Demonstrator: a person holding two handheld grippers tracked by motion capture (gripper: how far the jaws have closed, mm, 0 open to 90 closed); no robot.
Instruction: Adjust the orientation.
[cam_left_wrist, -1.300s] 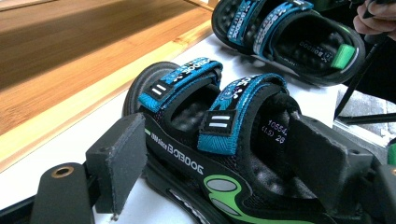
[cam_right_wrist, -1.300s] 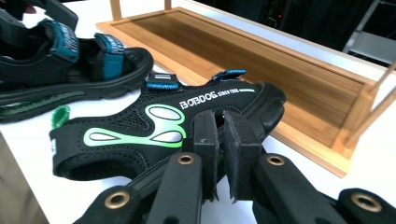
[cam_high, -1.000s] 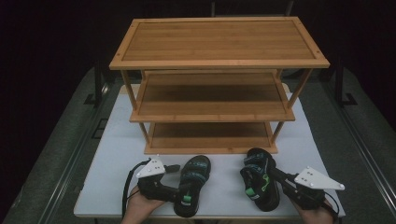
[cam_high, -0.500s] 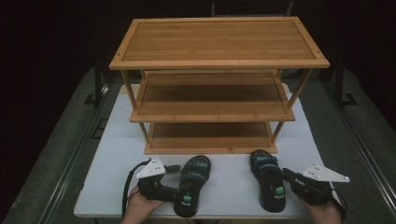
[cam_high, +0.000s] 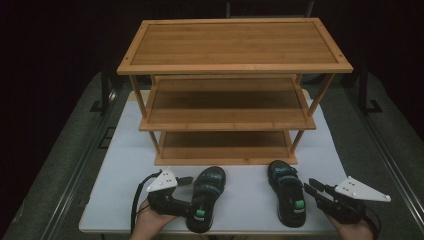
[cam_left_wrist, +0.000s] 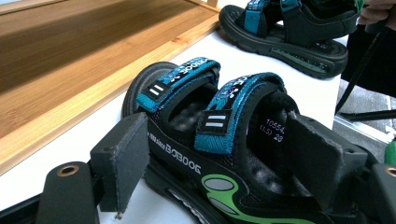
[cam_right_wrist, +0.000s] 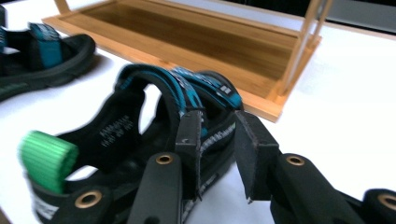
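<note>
Left gripper (cam_high: 192, 207) clamps left sandal (cam_high: 206, 199) across its heel; right gripper (cam_high: 312, 189), jaws just opening, stands beside right sandal (cam_high: 287, 197), both toes toward rack (cam_high: 225, 150).

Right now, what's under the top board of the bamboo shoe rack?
Under the top board of the bamboo shoe rack, a middle shelf and a bottom shelf show bare wood. The top board covers the middle shelf's rear strip, so that part cannot be checked.

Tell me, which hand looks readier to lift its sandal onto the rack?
Left, probably. The left gripper has its jaws around the heel of the left sandal. The right gripper has just been opening, and one jaw stands apart from the right sandal, near the rack.
</note>
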